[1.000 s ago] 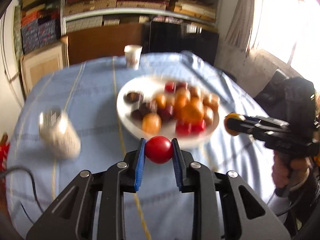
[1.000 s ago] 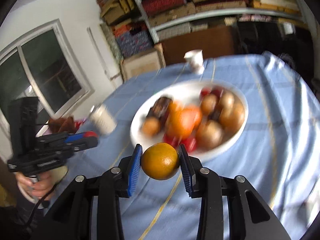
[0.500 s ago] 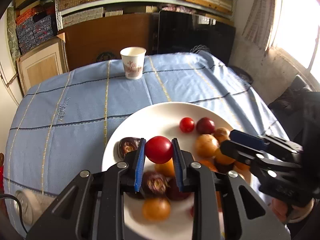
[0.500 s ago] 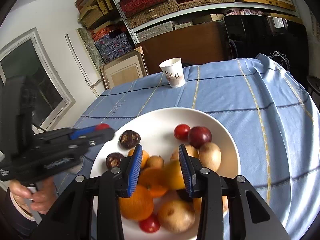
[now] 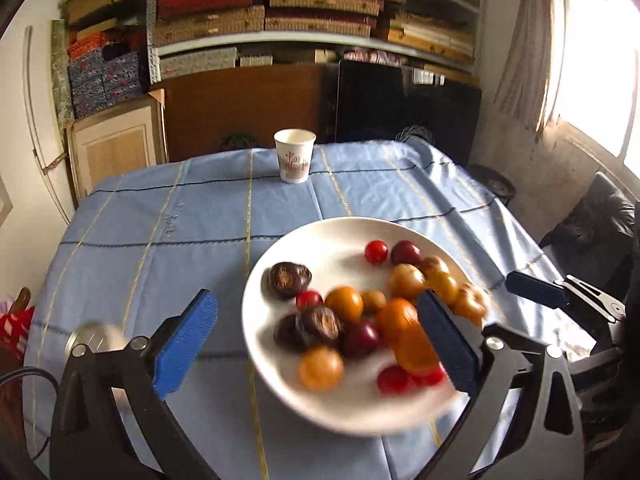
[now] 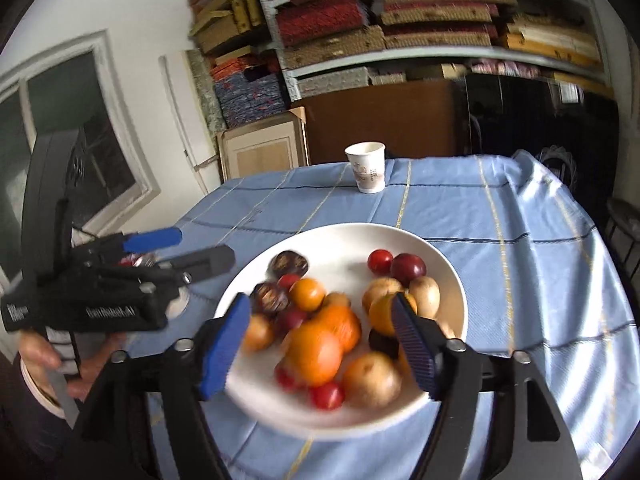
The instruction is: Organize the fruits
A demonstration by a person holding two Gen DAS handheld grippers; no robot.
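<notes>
Opening over one white plate (image 5: 280, 384) of piled fruit, both grippers' fingers (image 5: 184, 340) (image 6: 412, 344) wide, empty.

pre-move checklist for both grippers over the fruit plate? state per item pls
1. Left gripper empty: ok, opening, nothing between the fingers.
2. Right gripper empty: ok, opening, fruit shows only on the plate beyond it.
3. Fruit inside the white plate: ok, all pieces visible sit within the rim.
4. Fruit settled: cannot tell, the near oranges are blurred.
5. Paper cup out of the way: ok, upright at the far side of the blue tablecloth.
6. More fruit left on the cloth: cannot tell, none in either view, but the near table is hidden.
</notes>
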